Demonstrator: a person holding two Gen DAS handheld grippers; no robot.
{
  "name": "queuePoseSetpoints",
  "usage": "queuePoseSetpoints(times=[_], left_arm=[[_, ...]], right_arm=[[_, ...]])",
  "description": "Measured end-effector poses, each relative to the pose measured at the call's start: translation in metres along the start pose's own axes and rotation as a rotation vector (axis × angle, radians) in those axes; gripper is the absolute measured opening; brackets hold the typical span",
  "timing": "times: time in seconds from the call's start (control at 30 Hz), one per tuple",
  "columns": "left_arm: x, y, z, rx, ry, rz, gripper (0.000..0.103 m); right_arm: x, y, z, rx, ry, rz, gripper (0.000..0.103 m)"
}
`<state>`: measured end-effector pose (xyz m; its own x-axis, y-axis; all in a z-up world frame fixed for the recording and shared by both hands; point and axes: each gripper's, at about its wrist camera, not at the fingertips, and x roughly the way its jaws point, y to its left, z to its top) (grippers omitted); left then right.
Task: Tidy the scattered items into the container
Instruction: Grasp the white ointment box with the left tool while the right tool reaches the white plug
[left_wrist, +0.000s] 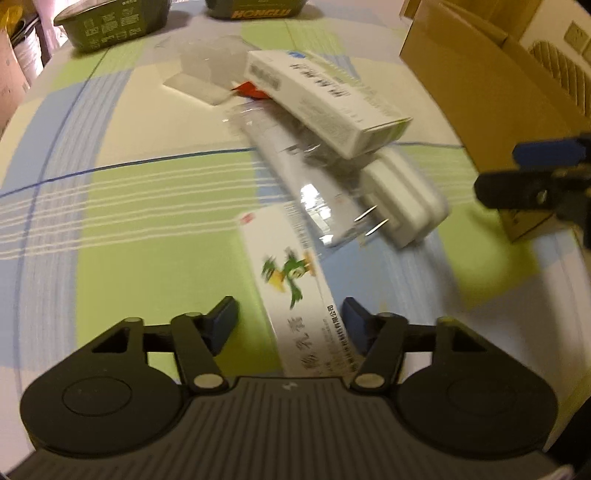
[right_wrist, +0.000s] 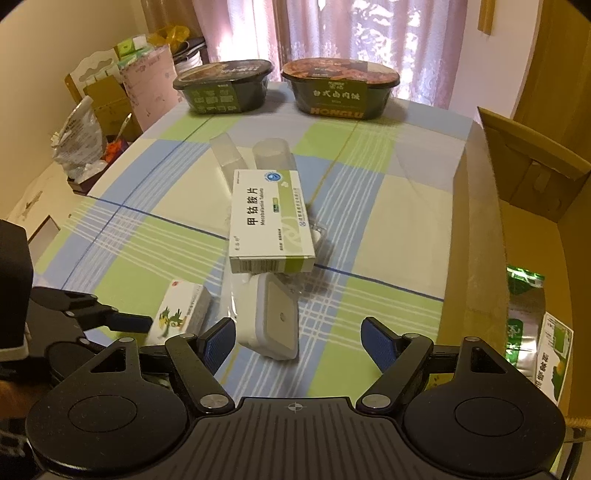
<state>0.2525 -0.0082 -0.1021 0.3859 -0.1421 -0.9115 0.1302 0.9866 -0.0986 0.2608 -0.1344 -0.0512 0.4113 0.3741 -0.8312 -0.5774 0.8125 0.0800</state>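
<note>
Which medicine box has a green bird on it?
The small box by the left gripper, between its open fingers. It has a green cartoon bird. The bigger box is stacked on the pile and shows only writing and a green stripe.

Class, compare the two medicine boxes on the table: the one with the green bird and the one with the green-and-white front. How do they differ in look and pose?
The bird box lies flat on the tablecloth; the green-and-white box rests propped on the white charger and clear packaging. The bird box looks smaller and sits between the left gripper's open fingers; the green-and-white box is untouched. Both are printed cartons outside the cardboard box.
</note>
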Motion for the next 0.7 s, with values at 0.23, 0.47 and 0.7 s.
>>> queuePoseSetpoints(times=[0.23,0.47,0.7], left_arm=[[-0.004,0.01,-0.004,0.051,0.01,0.004,0.034],[-0.005,0.012,-0.003,0.045,0.002,-0.004,0.033],[-0.004,0.015,-0.003,0.009,-0.021,-0.017,0.034]], right_arm=[[0.018,0.019,0.004,-0.051,0.016,0.033,0.081],[0.052,0.029,0.007,-0.105,0.078,0.016,0.053],[0.073,0.026,0.007,-0.107,0.115,-0.004,0.043]])
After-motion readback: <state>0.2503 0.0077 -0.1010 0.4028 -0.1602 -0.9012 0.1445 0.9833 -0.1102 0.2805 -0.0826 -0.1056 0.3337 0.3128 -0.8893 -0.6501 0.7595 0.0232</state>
